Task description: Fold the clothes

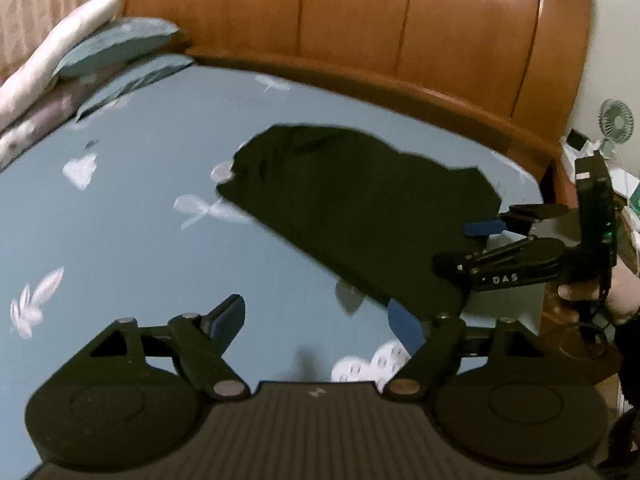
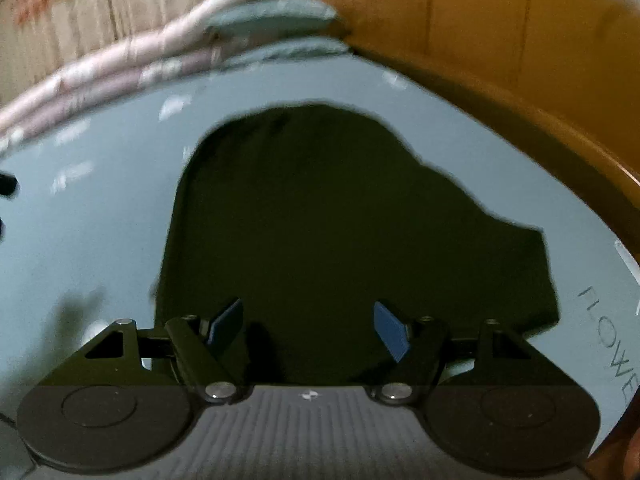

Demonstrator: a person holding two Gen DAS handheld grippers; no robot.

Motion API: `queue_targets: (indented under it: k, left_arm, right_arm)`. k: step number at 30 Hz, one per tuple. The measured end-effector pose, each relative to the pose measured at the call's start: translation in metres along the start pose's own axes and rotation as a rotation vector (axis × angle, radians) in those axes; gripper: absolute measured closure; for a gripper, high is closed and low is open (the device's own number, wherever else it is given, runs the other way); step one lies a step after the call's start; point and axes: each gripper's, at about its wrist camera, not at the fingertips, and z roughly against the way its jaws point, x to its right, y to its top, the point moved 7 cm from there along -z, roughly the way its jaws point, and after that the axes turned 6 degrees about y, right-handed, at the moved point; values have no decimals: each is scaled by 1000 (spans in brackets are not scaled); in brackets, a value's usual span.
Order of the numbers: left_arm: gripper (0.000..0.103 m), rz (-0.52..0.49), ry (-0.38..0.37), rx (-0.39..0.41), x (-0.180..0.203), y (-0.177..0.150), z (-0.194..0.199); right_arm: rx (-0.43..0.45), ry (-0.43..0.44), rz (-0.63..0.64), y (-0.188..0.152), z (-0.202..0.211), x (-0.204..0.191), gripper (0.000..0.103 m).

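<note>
dark garment on the bed, both grippers released

the black garment (image 1: pixel 360 216) lies flat on the blue bed sheet (image 1: pixel 140 240), toward the wooden headboard (image 1: pixel 360 20). its outline is uneven: rounded at the far end, a stepped edge on the headboard side, a straighter edge nearest the grippers. whether it is partly folded i cannot tell; the cloth is too dark to show creases.

left gripper (image 1: pixel 318 320): fingers spread wide, nothing between them. it hangs over bare sheet, with its right blue pad (image 1: pixel 404 328) at the garment's near corner; contact cannot be judged.

right gripper (image 2: pixel 308 330): fingers also apart, blue pads (image 2: pixel 390 330) clear of each other and not pinching cloth. it points down over the near edge of the garment, which fills the view ahead. in the left wrist view it sits at the garment's right edge, held by a hand (image 1: pixel 592 300).

pillows (image 1: pixel 120 40) and a pale rolled quilt (image 1: pixel 52 52) are stacked at the far left corner of the bed. a small fan (image 1: pixel 616 120) stands beyond the bed's right side. both views are motion-blurred.
</note>
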Motion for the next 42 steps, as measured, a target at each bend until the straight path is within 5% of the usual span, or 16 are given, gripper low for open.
queue_targets:
  k: [5,13,16,19,22,25,29,32,36,42]
  left_arm:
    - [23,-28,78,-16,-3,-29,1]
    - [19,83,140,37,-22,-46,25]
    - [18,100,160,50,-30,-53,37]
    - [18,130,160,60,-39,-59,40]
    - [18,174,150,57,-45,-61,36]
    - [18,188,114,55,-41,-60,31]
    - [18,176,87,43,-33,-59,26]
    - [18,169,82,33,-29,-59,25]
    - [18,176,78,25,-26,-59,25]
    - [18,167,70,20,-19,-56,23]
  right_arm:
    - [-45,-34,95,-8,5,-12,25]
    - [29,9,216,48,-4,-51,25]
    - [-12,9,371,31,-4,-75,25]
    - [-79,29,368,5,10,-72,25]
    - [-132,88,218,-13,28,-55,25]
    - [-137,192,-74,-24,35,-29,25]
    - [-51,365,-530,-42,29,11,25]
    - [27,445,-738,-45,22,33,25]
    - [117,490,-908,-43,12,50,25]
    - [159,438,-911,-33,2,50,26]
